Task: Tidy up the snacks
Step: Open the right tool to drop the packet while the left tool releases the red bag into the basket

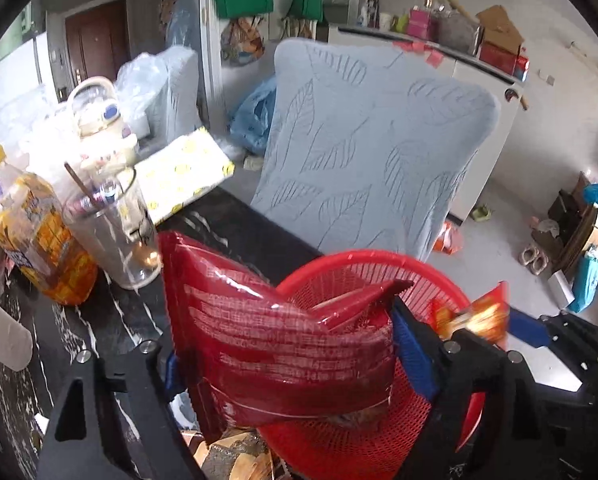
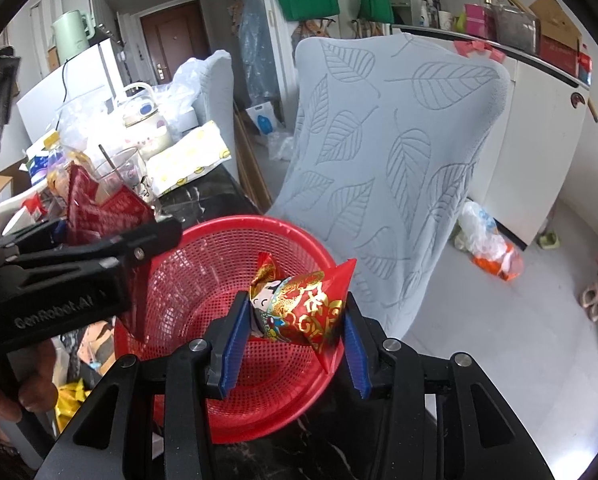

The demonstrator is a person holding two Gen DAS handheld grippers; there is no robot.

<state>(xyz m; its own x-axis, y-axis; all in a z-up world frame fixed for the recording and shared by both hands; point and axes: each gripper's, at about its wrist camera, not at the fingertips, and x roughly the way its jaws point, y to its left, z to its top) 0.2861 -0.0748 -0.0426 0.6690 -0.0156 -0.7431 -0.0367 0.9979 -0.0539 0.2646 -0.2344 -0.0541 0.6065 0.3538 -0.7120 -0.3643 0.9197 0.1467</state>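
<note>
A big red snack bag (image 1: 275, 336) sits crumpled between the blue pads of my left gripper (image 1: 285, 336), which is shut on it. The bag hangs at the near left rim of the red mesh basket (image 1: 359, 258) on the dark marble table (image 1: 235, 220). In the right wrist view, my right gripper (image 2: 295, 344) is shut on a small red-and-gold snack packet (image 2: 299, 312) above the inside of the basket (image 2: 219, 224). The red bag (image 2: 95, 208) sticks up past the left gripper's fingers (image 2: 99, 256) at the left. The packet (image 1: 475, 316) also shows at the basket's right side.
An oil bottle (image 1: 39, 248), a glass cup with a spoon (image 1: 115, 232), a yellow-patterned box (image 1: 183, 172) and a kettle (image 1: 103, 120) crowd the table's left. A chair with a leaf-patterned cover (image 1: 371, 152) stands right behind the basket. More packets (image 1: 235, 460) lie at the near edge.
</note>
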